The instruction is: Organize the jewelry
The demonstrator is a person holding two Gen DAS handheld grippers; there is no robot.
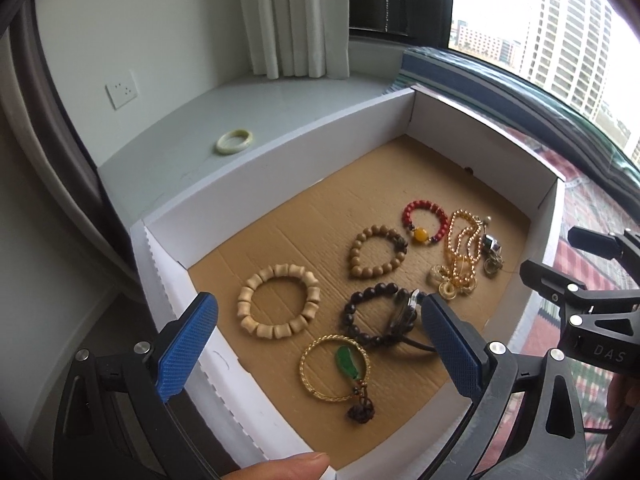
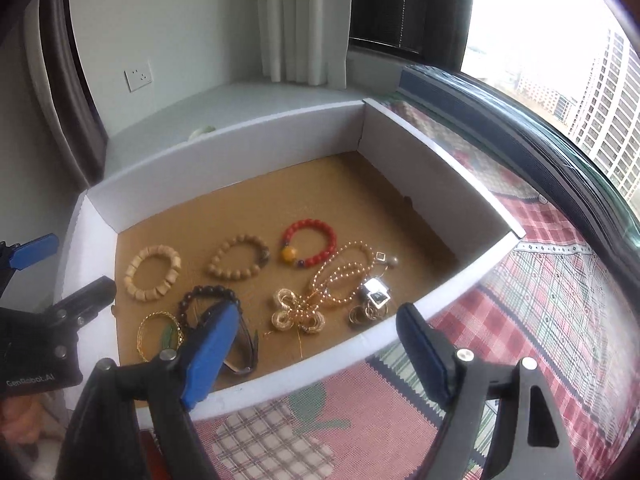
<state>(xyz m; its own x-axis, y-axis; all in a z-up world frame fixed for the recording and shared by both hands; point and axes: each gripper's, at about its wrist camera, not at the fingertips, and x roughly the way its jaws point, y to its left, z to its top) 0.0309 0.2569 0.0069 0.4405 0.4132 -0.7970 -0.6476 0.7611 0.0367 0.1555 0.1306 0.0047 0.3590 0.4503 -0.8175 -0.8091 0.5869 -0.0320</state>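
Observation:
A white cardboard box point(image 1: 280, 132) point(image 2: 224, 136) with a brown floor holds several pieces of jewelry: a pale wooden bracelet point(image 1: 278, 304) point(image 2: 153, 267), a tan bead bracelet point(image 1: 376, 254) point(image 2: 239, 258), a red bead bracelet point(image 1: 424, 222) point(image 2: 309, 242), a dark bead bracelet point(image 1: 372, 316) point(image 2: 206, 298), a gold bangle with a green charm point(image 1: 334, 366) point(image 2: 158, 334) and a gold bead necklace point(image 1: 460, 256) point(image 2: 332, 284). A pale jade bangle point(image 1: 235, 141) lies on the sill outside the box. My left gripper point(image 1: 316, 344) is open above the box's near left corner. My right gripper point(image 2: 316, 348) is open over the box's near wall.
The box rests on a red checked cloth point(image 2: 540, 292) by the window point(image 1: 560, 20). A grey sill point(image 1: 200, 120) runs behind the box, with a curtain point(image 1: 292, 16) and a wall socket point(image 1: 121, 89). A watch point(image 2: 244, 344) lies partly hidden behind my right gripper's left finger.

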